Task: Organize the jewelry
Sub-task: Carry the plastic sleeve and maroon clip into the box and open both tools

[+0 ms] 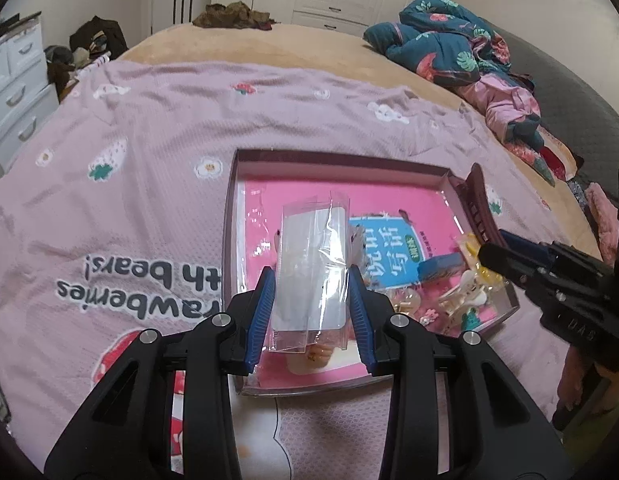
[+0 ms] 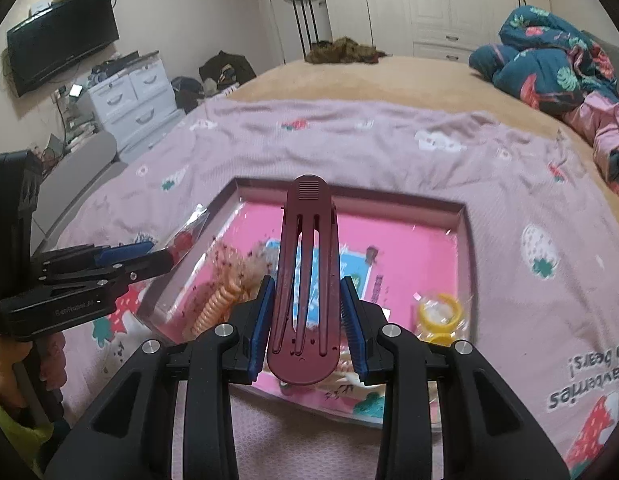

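My left gripper is shut on a clear plastic packet with a white card inside, held above a shallow box with a pink bottom. My right gripper is shut on a long maroon hair clip, held over the same box. The clip also shows at the box's right edge in the left wrist view. In the box lie yellow rings, a coiled peach hair tie and small hair clips.
The box rests on a pink strawberry-print blanket spread over a tan bed. Bunched teal floral bedding lies at the far right. White drawers and a wall TV stand to the left.
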